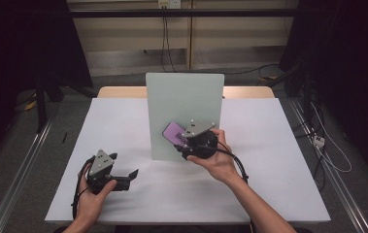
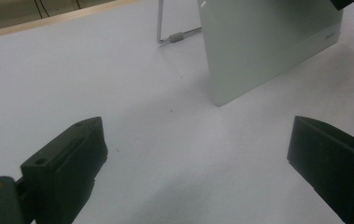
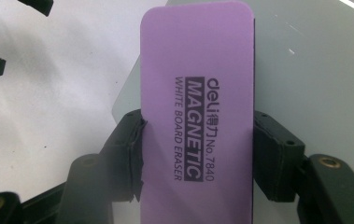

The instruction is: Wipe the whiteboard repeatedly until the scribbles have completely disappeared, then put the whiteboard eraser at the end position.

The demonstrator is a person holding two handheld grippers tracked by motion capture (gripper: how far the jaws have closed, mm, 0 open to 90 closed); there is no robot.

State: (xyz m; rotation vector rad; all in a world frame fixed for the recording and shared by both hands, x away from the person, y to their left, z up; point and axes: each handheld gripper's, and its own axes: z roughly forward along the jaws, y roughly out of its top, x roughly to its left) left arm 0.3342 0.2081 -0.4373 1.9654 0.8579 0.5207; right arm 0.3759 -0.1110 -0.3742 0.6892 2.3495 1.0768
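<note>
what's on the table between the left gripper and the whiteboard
Nothing: between the left gripper and the whiteboard lies bare white table, as the high view and left gripper view show.

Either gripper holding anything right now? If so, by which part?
The right gripper is shut on the purple whiteboard eraser, pads on its two long edges, near the lower end. The left gripper is open and empty.

The tabletop (image 1: 269,160) was covered by a white sheet, with a bare wooden strip showing along its far edge. A pale green whiteboard (image 1: 184,97) stood propped upright on it near the middle, toward the far edge, resting on a wire stand (image 2: 177,36) behind.
</note>
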